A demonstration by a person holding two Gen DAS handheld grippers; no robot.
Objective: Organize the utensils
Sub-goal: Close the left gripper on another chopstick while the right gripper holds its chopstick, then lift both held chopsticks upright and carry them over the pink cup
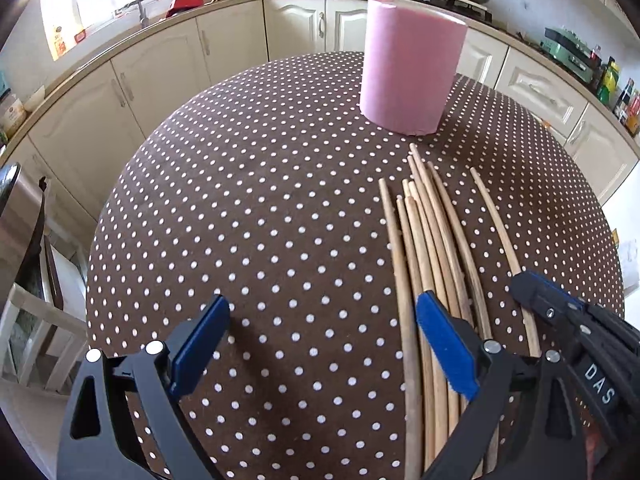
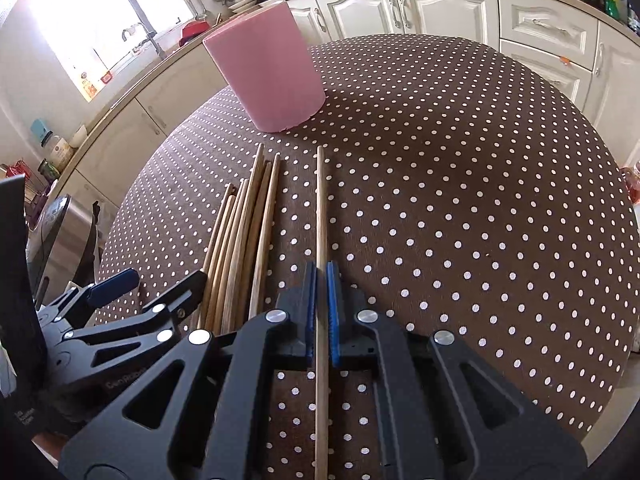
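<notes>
The left tongs (image 1: pixel 322 344) stand wide apart over the dotted table (image 1: pixel 256 216), holding nothing. In the left wrist view their right blue pad sits above the bundle of wooden chopsticks (image 1: pixel 430 264), which lies side by side on the cloth, tips pointing toward the pink cup (image 1: pixel 412 66). The cup stands upright just past those tips, near but apart from them. At the right edge the other tool reaches in, and the white letters "DAS" can be read on its black body.

In the right wrist view the right tongs (image 2: pixel 322 308) are closed on a single chopstick (image 2: pixel 320 208), which runs straight between the blue pads and points toward the cup (image 2: pixel 266 68). That stick lies just beside the rest of the bundle (image 2: pixel 240 240), a little apart from it. Faint raised lettering on the left tool reads something like "CenRobot", though I can't be sure of it.

The sticks look light, stiff and smooth, so one could easily roll or slip in the pads. I'd guess a grip near the middle or thicker end keeps it steadiest for tipping into the cup.
</notes>
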